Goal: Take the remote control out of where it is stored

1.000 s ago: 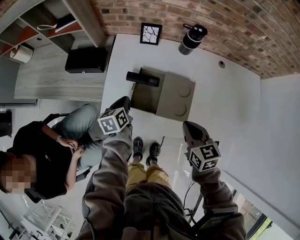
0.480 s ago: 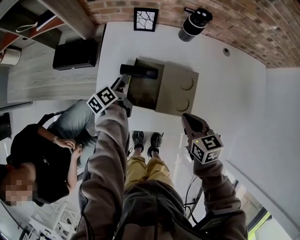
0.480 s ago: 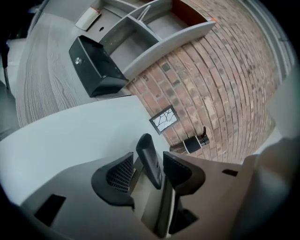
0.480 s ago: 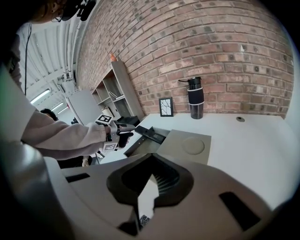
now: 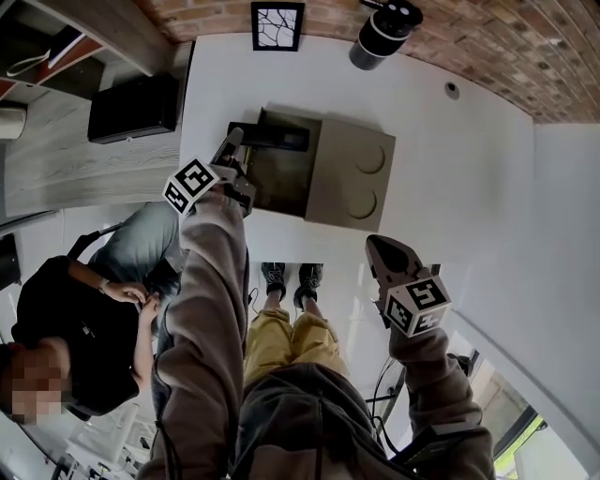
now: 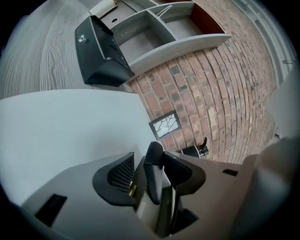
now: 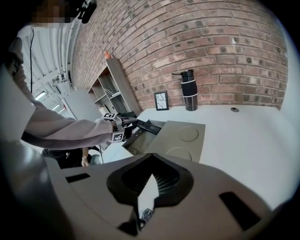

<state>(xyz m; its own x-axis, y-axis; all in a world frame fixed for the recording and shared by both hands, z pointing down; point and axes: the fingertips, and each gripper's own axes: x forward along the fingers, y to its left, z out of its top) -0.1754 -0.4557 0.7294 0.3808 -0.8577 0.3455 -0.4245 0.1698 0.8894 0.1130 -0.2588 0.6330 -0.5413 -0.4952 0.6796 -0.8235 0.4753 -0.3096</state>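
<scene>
A black remote control point(image 5: 277, 138) lies across the far left corner of an olive storage box point(image 5: 352, 183) on the white table point(image 5: 469, 187). My left gripper point(image 5: 230, 155) is at the remote's left end, and its jaws are opening. In the left gripper view the remote point(image 6: 152, 171) stands between the two pads, with a gap on the left side. My right gripper point(image 5: 375, 246) hangs off the table's near edge, shut and holding nothing. From the right gripper view point(image 7: 152, 161) I see the box point(image 7: 180, 140) and the remote point(image 7: 143, 124) ahead.
A black flask point(image 5: 380, 33) and a small framed picture point(image 5: 277, 25) stand at the brick wall. A black case point(image 5: 131, 108) rests on the wooden bench to the left. A seated person point(image 5: 84, 328) is at the lower left, near my left arm.
My left gripper has moved forward from the table's near edge to the remote's end at the box corner, and its jaws have spread. The right gripper has hardly moved.
</scene>
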